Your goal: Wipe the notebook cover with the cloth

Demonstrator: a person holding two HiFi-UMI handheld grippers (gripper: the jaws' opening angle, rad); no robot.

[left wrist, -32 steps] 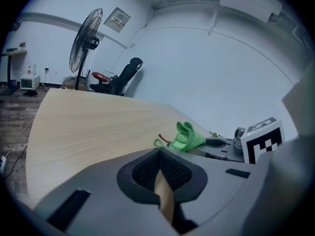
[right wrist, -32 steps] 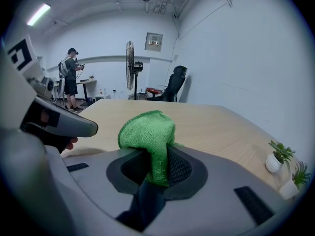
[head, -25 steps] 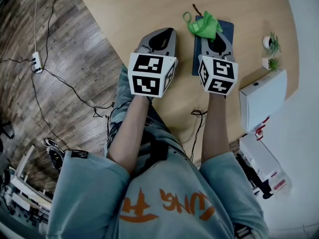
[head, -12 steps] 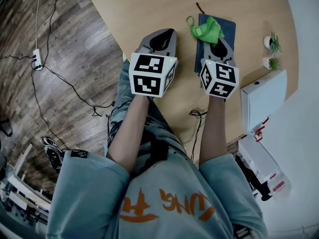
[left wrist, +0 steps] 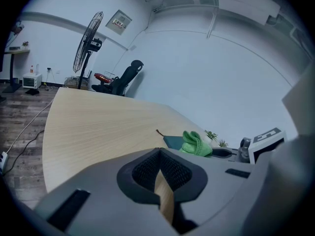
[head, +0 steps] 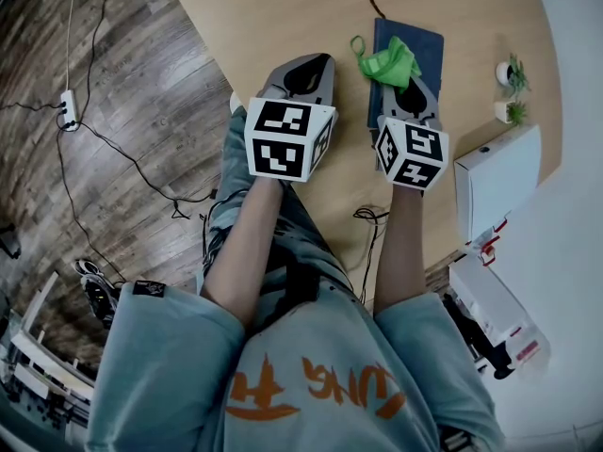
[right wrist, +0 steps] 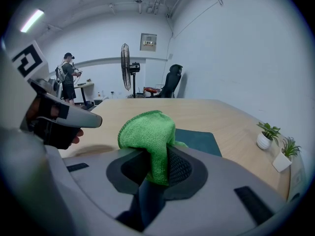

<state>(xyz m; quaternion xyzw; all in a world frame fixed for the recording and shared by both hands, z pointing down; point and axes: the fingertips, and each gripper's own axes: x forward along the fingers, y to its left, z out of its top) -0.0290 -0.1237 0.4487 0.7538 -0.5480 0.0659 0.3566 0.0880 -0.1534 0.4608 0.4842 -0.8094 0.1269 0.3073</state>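
Two grippers hang over the table (head: 283, 17). Right gripper (head: 407, 75) pinches the green cloth (head: 386, 61) above the notebook's (head: 429, 50) left edge. Left gripper (head: 306, 64), jaws together and empty, sits beside the notebook.

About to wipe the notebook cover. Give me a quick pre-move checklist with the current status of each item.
1. Cloth clamped in right gripper: ok, jaws shut on it.
2. Cloth over notebook: ok, overlapping its left edge.
3. Cloth pressing on the cover: cannot tell.
4. Left gripper off the notebook: ok, shut, empty, over table.
5. Plants clear of the stroke: ok, standing apart to the right.
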